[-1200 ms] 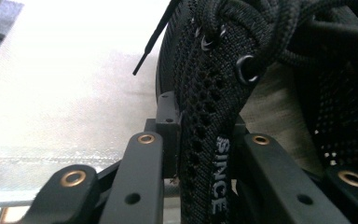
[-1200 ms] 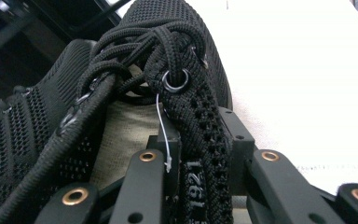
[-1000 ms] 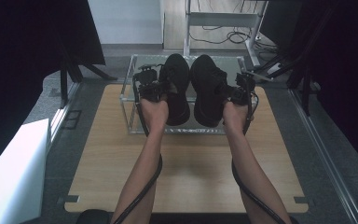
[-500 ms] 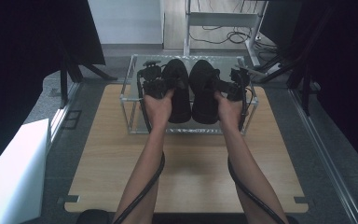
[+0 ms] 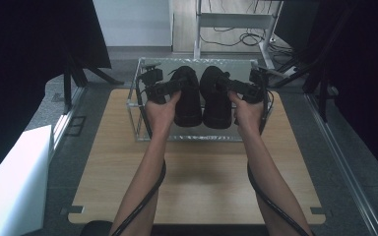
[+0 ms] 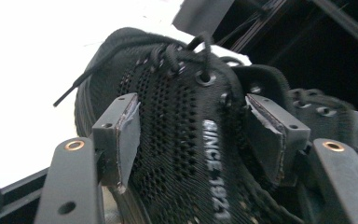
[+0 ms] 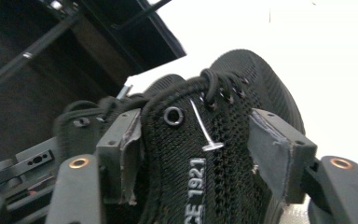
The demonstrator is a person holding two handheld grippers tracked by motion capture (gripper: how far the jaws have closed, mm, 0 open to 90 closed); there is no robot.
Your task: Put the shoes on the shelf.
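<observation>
Two black shoes on clear rack, wooden table, dark room.
Left shoe [image 5: 187, 96] & right shoe [image 5: 215, 97] sit side by side on rack [image 5: 142, 125] at table [image 5: 197, 182] far edge. Left gripper [image 5: 170, 88] & right gripper [image 5: 231, 87]: jaws just opened, approx. half wide, straddling each shoe, pads off. Grey floor [image 5: 325, 147] round rack; white wall [image 5: 133, 22] behind.

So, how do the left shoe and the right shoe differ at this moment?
The left shoe lies between the left gripper fingers, the right shoe between the right gripper fingers. The right shoe carries a thin white plastic tag by its eyelet; the left shows none. Both are black mesh, resting on the clear rack.
</observation>
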